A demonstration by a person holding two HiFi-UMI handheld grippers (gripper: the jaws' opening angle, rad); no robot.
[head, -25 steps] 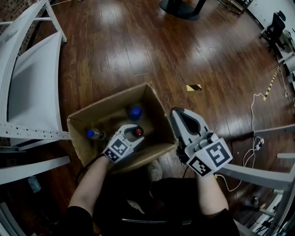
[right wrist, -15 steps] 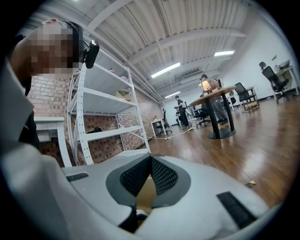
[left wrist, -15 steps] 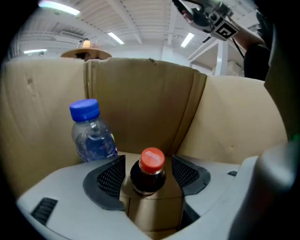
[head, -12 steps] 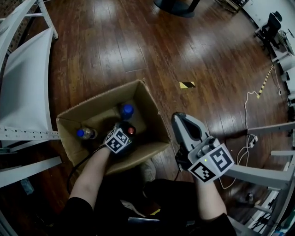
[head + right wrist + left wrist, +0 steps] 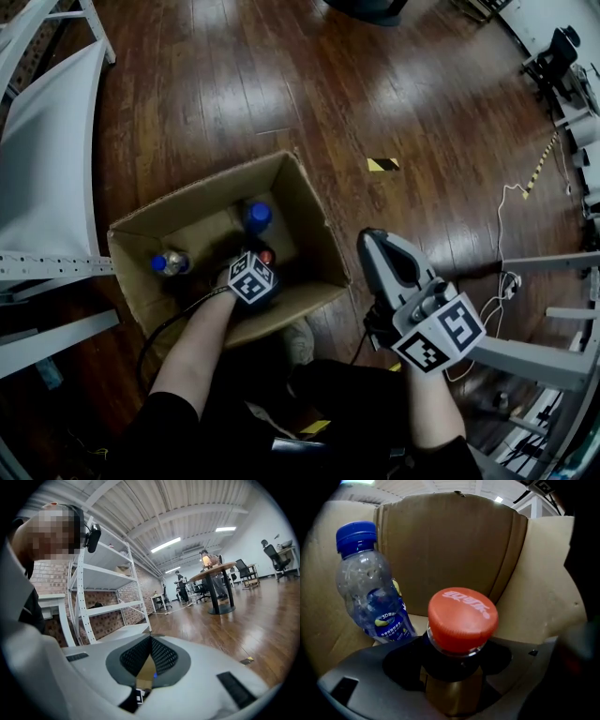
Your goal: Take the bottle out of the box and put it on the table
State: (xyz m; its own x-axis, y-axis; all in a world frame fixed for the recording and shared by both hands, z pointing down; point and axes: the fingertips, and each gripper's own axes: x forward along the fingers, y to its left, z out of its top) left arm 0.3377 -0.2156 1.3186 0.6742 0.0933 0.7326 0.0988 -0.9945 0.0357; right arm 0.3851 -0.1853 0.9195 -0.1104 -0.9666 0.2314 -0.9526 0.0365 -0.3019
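Cardboard box sat open on the wooden floor w/ 3 bottles standing inside. L hand-held gripper was down in the box, angled downward, w/ the red-capped bottle btwn its jaws: the neck sat in the gap and the cap rose just above them. Jaws had just been opening and stood well apart. The pads didn't appear to press on the neck, so no grip on it. The red-capped bottle stood approx mid-box, a bit toward the near wall, w/ brown contents showing below the neck. Far blue-capped bottle stood just beyond it, toward the box's far-right corner. In the left gripper view it showed left of the red cap, clear w/ a blue label, box wall behind both. Left blue-capped bottle stood by the box's left wall, well apart from the other two. R hand-held gripper was outside the box, just past its right wall and over the floor, jaws closed tip to tip w/ nothing in them. White shelf rack stood left of the box. A yellow-black tape mark lay on the floor beyond the box's far-right corner.
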